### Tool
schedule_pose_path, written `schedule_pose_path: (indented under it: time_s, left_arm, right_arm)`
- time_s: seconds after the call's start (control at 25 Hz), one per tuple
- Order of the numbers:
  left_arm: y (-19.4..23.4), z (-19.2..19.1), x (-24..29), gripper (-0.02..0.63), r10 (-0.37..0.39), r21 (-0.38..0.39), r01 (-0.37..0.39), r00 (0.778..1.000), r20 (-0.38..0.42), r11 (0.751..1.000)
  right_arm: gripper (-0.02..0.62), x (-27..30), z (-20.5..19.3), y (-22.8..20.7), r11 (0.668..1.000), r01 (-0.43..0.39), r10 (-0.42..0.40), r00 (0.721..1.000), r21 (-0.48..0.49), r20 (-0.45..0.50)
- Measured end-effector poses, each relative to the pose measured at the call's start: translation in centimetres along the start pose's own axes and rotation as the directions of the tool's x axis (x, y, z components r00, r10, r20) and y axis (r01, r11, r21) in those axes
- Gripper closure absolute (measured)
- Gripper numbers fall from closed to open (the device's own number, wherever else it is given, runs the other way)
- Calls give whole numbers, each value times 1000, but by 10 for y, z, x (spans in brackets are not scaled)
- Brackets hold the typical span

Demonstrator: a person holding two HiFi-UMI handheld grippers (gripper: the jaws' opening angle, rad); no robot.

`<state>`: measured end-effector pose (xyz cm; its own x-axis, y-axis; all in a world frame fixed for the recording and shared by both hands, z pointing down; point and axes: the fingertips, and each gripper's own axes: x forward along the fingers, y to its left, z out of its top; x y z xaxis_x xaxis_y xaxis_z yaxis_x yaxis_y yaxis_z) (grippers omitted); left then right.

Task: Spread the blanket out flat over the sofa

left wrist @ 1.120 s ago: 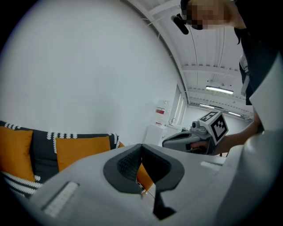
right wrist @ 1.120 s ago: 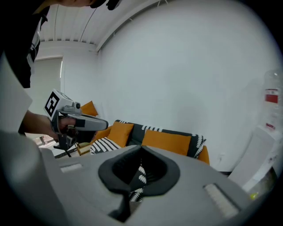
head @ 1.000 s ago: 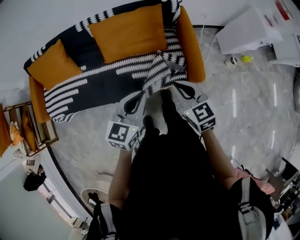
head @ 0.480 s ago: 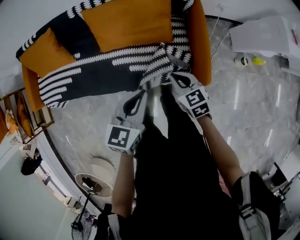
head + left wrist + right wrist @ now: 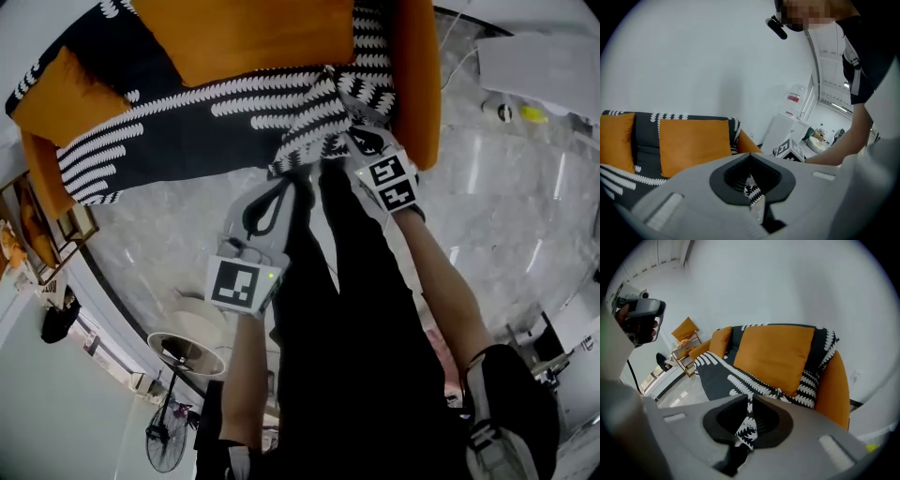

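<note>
Black-and-white patterned blanket lay across the orange sofa, gathered into a bunch at the seat's front edge (beside one armrest). The left gripper pinched a fold of it. The right gripper had just been opening its jaws, with fabric between them.

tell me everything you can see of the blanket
The blanket is black cloth with rows of white leaf marks. It lies over the seat and back of the orange sofa, bunched at the front edge. The left gripper pinches a fold; the jaws of the right gripper have just been opening, cloth between them.
</note>
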<state>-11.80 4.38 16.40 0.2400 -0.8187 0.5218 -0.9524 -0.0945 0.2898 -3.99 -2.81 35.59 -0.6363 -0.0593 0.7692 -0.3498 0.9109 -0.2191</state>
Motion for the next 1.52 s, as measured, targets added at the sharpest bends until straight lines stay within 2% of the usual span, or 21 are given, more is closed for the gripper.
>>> schedule_pose_path:
  time_s: [0.28,0.48,0.68,0.96,1.2,1.36,1.52]
  left_arm:
    - [22,-23,42,595,-26,-30,25,999,-31,999]
    - [42,-58,68,595,-44,-51,40,996,-77,998]
    - [61,-91,80,595,-52,-74,44,993,-106,996]
    - [56,-91,100,595,-49,-103,39,993,-103,994]
    - [58,-103,102,595,-20,-119,5,992,-125,993]
    - [63,-109,102,595,0,-135,-17,992,-128,991]
    - [70,-143,102,595,-3,-144,-19,988,-151,989]
  right_arm:
    - [545,57,-36,-33,1000,23,-21,997,15,-75]
    - [531,103,-63,-54,998,45,-41,993,35,-113]
    - [515,143,-89,-47,999,34,-29,985,26,-169]
    - [497,166,-110,-65,999,41,-33,972,30,-234]
    - [495,184,-128,-64,999,19,-4,957,49,-291]
    - [495,197,-137,-69,999,44,-36,951,17,-307]
    - [501,225,-159,-62,997,72,-64,947,14,-316]
